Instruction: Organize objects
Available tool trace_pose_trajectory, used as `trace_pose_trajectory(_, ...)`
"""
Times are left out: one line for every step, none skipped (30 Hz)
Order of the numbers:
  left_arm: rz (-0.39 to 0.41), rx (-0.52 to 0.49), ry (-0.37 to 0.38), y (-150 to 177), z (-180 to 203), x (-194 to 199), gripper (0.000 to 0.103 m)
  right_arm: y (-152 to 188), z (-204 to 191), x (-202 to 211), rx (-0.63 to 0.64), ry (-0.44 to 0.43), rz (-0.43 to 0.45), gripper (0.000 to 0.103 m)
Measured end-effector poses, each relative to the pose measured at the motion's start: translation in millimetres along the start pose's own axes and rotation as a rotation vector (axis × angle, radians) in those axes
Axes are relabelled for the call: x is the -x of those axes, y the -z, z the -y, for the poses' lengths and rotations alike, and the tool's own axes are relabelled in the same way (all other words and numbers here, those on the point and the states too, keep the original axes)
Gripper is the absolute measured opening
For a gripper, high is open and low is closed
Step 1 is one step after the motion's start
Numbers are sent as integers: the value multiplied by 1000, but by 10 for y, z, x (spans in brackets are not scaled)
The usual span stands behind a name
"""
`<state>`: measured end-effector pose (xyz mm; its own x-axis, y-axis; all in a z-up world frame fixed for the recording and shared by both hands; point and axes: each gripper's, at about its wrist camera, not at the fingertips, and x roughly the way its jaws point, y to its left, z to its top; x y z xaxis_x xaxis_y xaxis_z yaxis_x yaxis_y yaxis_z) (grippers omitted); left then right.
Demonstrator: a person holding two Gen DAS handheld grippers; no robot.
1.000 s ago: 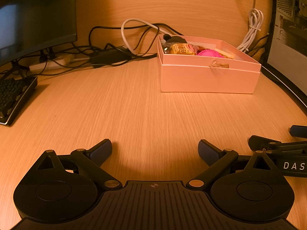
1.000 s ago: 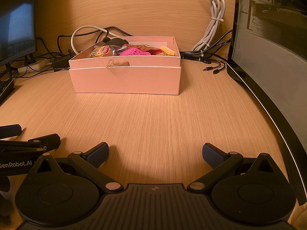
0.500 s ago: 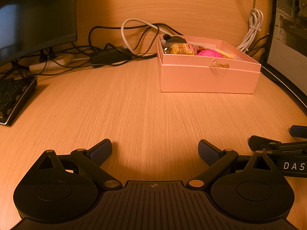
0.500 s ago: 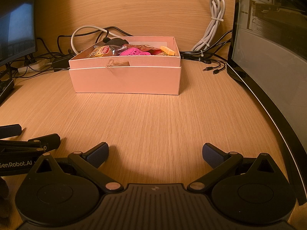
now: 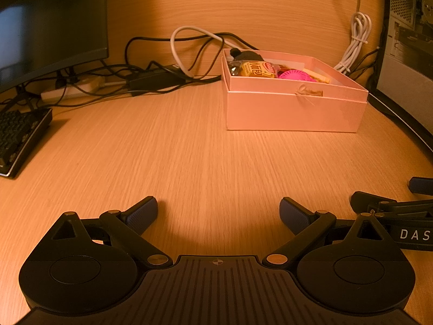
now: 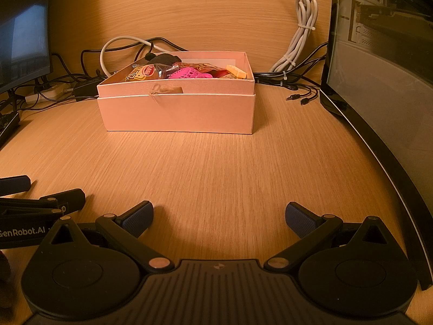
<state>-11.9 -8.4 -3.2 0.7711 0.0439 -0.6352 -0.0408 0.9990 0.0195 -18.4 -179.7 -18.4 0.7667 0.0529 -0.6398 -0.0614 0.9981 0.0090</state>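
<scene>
A pink cardboard box (image 5: 295,111) (image 6: 176,113) stands at the back of the wooden desk. It holds a yellow snack packet (image 5: 255,69) (image 6: 142,73), a pink round item (image 5: 296,76) (image 6: 188,73), a dark item (image 5: 247,54) (image 6: 163,59) and an orange-yellow piece (image 6: 236,71). My left gripper (image 5: 218,212) rests low near the desk's front, open, with nothing between its fingers. My right gripper (image 6: 219,215) sits beside it on the right, also open and empty. Both are well short of the box.
A monitor (image 5: 48,24) and a keyboard (image 5: 19,135) stand at the left, with tangled cables (image 5: 151,73) and a power strip behind. A computer case (image 6: 384,54) walls the right side, with a bundled white cable (image 6: 300,38) and loose plugs (image 6: 300,98) near it.
</scene>
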Motion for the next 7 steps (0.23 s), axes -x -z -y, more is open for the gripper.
trace_pose_trajectory(0,1,1,-2,-1,-1,101,0,0,0,0,0,0,103)
trace_pose_trajectory(0,1,1,-3,-5,0,101,0,0,0,0,0,0,103)
trace_pose_trajectory(0,0,1,-3,-7,-2,101,0,0,0,0,0,0,103)
trace_pose_trajectory(1,0,1,-5,-3,-5,101,0,0,0,0,0,0,103)
trace_pose_trajectory(1,0,2,-7,-4,-7,101,0,0,0,0,0,0,103)
trace_pose_trajectory(1,0,6,-10,-3,-10,100,0,0,0,0,0,0,103)
trace_pose_trajectory(1,1,9,-9,-7,-9,100,0,0,0,0,0,0,103)
